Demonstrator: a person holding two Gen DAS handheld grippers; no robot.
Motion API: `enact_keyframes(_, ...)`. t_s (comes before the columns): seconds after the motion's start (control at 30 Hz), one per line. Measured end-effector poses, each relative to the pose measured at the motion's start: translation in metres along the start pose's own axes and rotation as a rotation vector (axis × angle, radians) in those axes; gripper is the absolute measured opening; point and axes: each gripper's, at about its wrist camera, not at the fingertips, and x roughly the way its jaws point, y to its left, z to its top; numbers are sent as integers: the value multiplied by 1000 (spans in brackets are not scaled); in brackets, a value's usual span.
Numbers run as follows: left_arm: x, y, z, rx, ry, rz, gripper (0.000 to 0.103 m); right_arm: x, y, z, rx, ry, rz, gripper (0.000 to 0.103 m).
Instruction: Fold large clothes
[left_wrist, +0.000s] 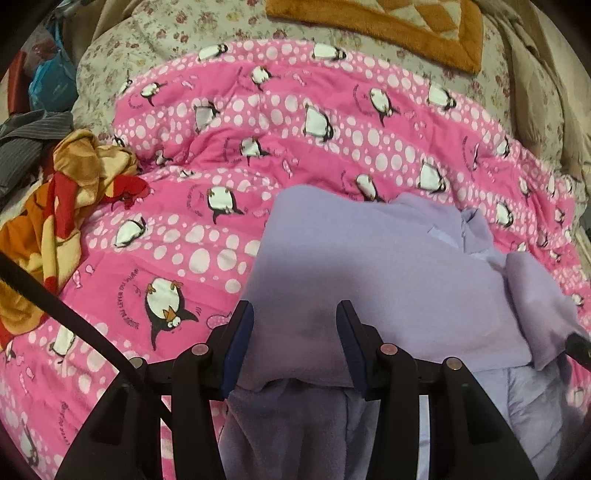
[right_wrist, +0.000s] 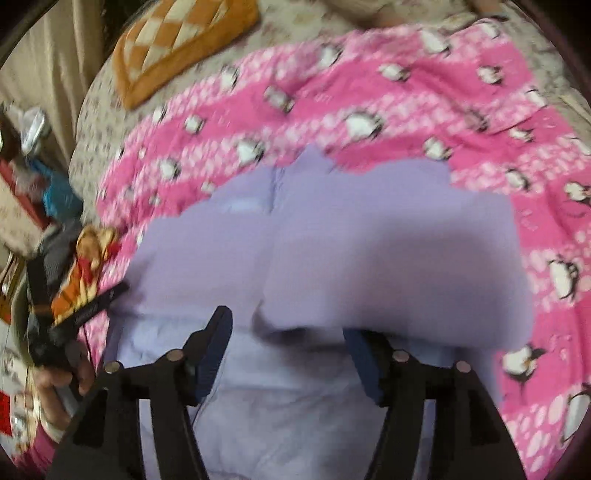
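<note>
Lilac garment (left_wrist: 369, 258) on pink quilt (left_wrist: 184, 229), fold clamped in left tool (left_wrist: 293, 325), beneath parted, empty right tool (right_wrist: 291, 332).

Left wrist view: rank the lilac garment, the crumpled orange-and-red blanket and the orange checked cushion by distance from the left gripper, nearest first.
1. Lilac garment: between the left gripper fingers.
2. Orange-and-red blanket: crumpled at left.
3. Orange checked cushion: far end of the bed, top.

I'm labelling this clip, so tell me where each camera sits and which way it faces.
Left wrist: on the left gripper, looking down along its fingers at the lilac garment between them on the pink penguin quilt.
Right wrist: on the right gripper, angled down at the same garment; a hand holds the left gripper at the left edge.
Shared: garment, quilt, orange cushion.
</note>
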Motion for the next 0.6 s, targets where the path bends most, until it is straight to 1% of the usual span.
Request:
enact_keyframes(0.1, -6, 2, 3, -10, -27, -1, 17, 15, -18, 20, 91, 4, 8, 70)
enact_keyframes(0.13, -6, 4, 3, -16, -28, -6, 17, 20, -22, 26, 112, 1, -9, 70)
enact_keyframes(0.2, -5, 10, 5, -35, -25, -18, 17, 25, -19, 36, 117, -42, -49, 69)
enact_keyframes(0.23, -4, 12, 5, -44, -23, -23, 17, 25, -8, 40, 78, -71, -41, 69)
enact_keyframes(0.3, -2, 20, 8, -84, -14, -49, 17, 25, 27, 44, -61, -93, -4, 69)
enact_keyframes(0.37, 2, 27, 10, -125, 1, -73, 17, 29, 67, 38, -221, -77, 39, 69)
enact_keyframes(0.4, 3, 31, 10, -145, 10, -88, 17, 35, 88, 31, -306, -44, 74, 69)
enact_keyframes(0.5, 4, 36, 9, -175, 24, -118, 17, 50, 119, 10, -428, 47, 111, 69)
enact_keyframes(0.53, 3, 36, 9, -177, 24, -133, 17, 51, 121, 3, -444, 65, 108, 69)
enact_keyframes(0.6, 1, 34, 10, -174, 16, -152, 18, 49, 118, -4, -437, 76, 96, 69)
